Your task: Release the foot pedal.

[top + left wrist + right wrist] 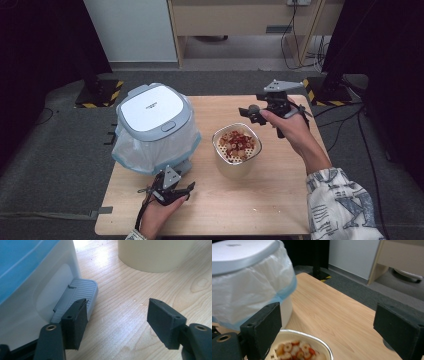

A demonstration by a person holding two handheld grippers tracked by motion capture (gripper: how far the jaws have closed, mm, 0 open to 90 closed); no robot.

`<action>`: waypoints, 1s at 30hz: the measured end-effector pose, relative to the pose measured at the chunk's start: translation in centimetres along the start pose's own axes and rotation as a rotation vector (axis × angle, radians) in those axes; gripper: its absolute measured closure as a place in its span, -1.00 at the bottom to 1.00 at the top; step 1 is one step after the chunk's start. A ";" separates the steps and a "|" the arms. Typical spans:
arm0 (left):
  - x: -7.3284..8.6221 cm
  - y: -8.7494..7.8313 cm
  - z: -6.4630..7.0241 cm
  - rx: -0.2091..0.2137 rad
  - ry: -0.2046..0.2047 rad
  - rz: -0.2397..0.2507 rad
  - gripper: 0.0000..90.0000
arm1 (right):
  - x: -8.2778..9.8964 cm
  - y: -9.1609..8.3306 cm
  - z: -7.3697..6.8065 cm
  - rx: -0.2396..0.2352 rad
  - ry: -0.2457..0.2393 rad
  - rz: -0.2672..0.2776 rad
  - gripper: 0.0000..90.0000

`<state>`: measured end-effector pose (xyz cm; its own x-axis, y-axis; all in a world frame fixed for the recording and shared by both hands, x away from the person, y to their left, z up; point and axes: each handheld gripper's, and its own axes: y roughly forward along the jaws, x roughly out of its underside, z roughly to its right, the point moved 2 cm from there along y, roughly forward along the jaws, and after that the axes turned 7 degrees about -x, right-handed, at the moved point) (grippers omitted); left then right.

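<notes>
A small pedal bin [152, 117] with a white and grey lid and a plastic liner stands at the table's left. Its grey foot pedal [80, 293] lies just ahead of my left gripper [117, 305], whose left jaw is next to the pedal; the jaws are open with nothing between them. In the high view that left gripper [169, 187] rests low by the bin's front. A cream bowl [235, 167] of red and white food pieces [237, 141] sits mid-table. My right gripper [250, 114] hovers open behind the bowl [322, 343], its jaws [328, 312] empty and aimed toward the bin [249, 290].
The wooden table [280, 200] has bare room along its front and right side. Beyond it are a grey carpet, two black stands with yellow-black striped bases [102, 92], a wooden cabinet [240, 20] and cables [300, 45] on the floor.
</notes>
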<state>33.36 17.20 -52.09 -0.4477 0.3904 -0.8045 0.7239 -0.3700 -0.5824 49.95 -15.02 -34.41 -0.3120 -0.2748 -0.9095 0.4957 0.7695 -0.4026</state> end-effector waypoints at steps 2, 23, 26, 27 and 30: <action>0.0 -0.3 -0.1 0.003 -0.013 0.012 -0.31 | 0.8 -0.6 0.4 0.021 0.016 -0.002 -0.81; 1.6 -2.1 -2.2 0.001 -0.033 -0.005 -0.39 | 12.6 -6.7 2.4 0.182 0.121 -0.053 -0.82; 1.9 -2.0 -2.3 0.003 -0.029 -0.016 -0.40 | 14.4 -7.0 2.2 0.190 0.130 -0.068 -0.83; 1.9 -2.1 -2.4 0.002 -0.023 -0.023 -0.40 | 15.0 -7.0 2.1 0.191 0.134 -0.073 -0.84; 2.1 -2.3 -2.7 0.008 -0.030 -0.019 -0.41 | 16.5 -7.0 1.6 0.190 0.143 -0.091 -0.84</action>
<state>32.17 21.16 -52.13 -0.4765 0.3721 -0.7966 0.7112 -0.3695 -0.5980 42.67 -25.87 -46.77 -0.4670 -0.2438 -0.8500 0.5994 0.6194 -0.5070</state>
